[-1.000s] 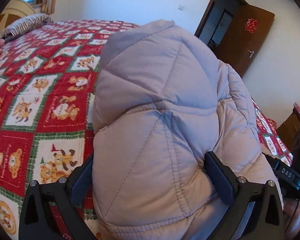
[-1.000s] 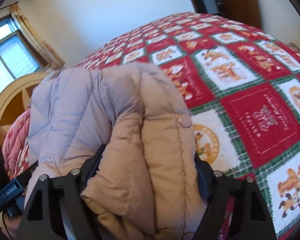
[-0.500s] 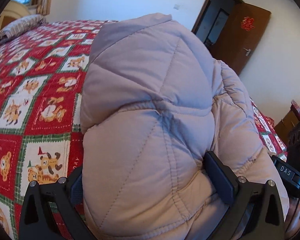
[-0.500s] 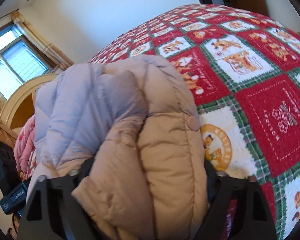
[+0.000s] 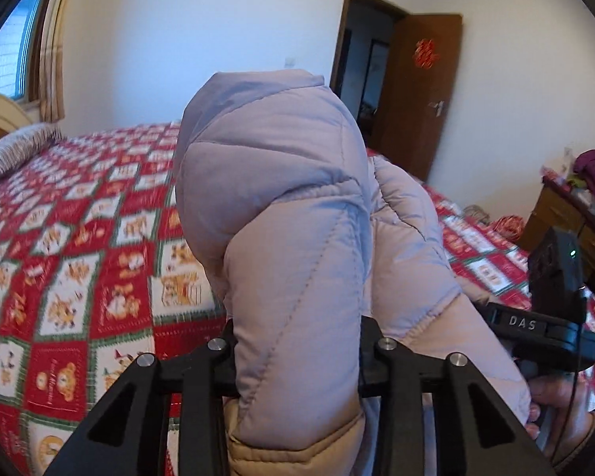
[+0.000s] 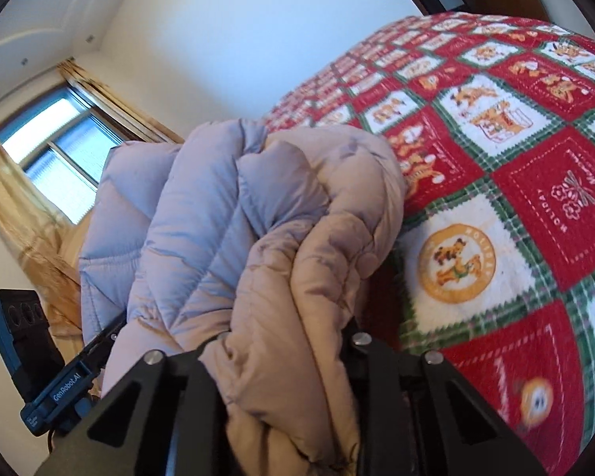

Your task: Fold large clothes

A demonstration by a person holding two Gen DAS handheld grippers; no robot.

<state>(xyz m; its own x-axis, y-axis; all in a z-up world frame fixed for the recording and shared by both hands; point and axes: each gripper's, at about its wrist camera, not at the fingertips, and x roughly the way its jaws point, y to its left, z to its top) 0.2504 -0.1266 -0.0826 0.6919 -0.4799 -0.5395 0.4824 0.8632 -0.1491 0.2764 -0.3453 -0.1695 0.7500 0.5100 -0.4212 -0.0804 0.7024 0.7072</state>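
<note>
While both grippers' fingers pinch the jacket [image 5: 281, 214] (just tightened): quilt [image 5: 79, 246] and door [image 5: 420, 91] behind.

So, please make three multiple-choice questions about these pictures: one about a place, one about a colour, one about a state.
1. Where is the open door?
A. on the far side of the bed
B. beside the window
C. behind the pillow

2. What colours are the blanket?
A. blue and yellow
B. red, white and green
C. plain grey

3. What is the state of the left gripper?
A. open and empty
B. shut on the padded jacket
C. shut on a pillow

Answers:
1 A: the door stands past the bed's far edge.
2 B: its squares are red and white with green borders.
3 B: both fingers press the jacket.
</note>
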